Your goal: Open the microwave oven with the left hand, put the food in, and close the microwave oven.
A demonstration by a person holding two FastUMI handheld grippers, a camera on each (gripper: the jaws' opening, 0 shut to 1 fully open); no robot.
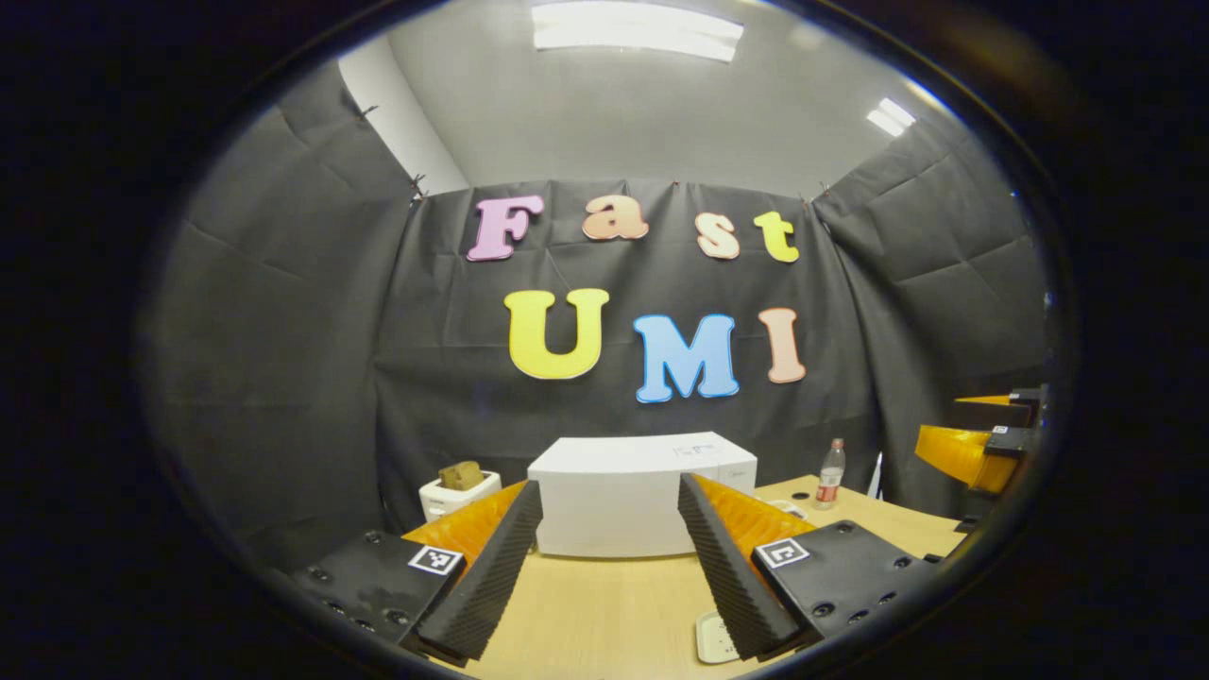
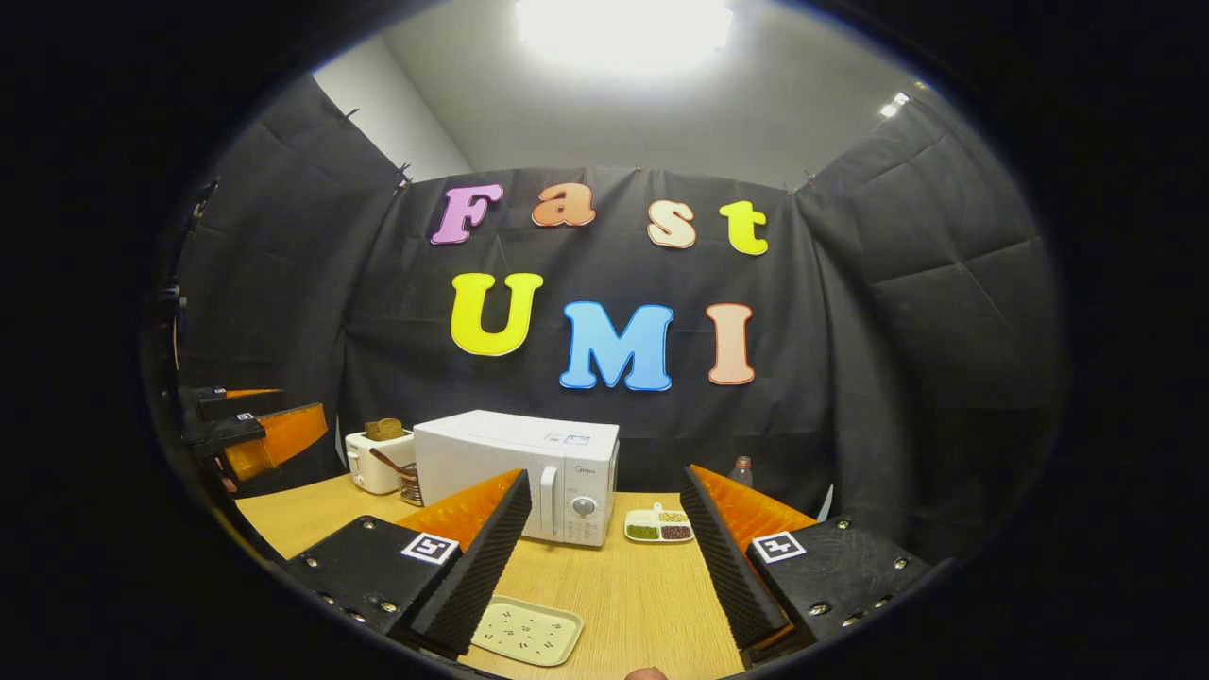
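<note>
While both hand-held grippers gape, microwave (image 1: 642,496) sits ahead, apart.

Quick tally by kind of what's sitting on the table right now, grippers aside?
Microwave oven: 1
Toaster: 1
Bottle: 1
Divided food tray: 1
Flat tray: 1
Cup with a utensil: 1
Total: 6

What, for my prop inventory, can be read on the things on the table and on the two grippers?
Microwave: a small brand mark on the front and a sticker on top, both too small to read.
Bottle: label too small to read.
Left gripper and right gripper: square black-and-white pattern tags, no words.
Nothing on these reads as legible text.
</note>
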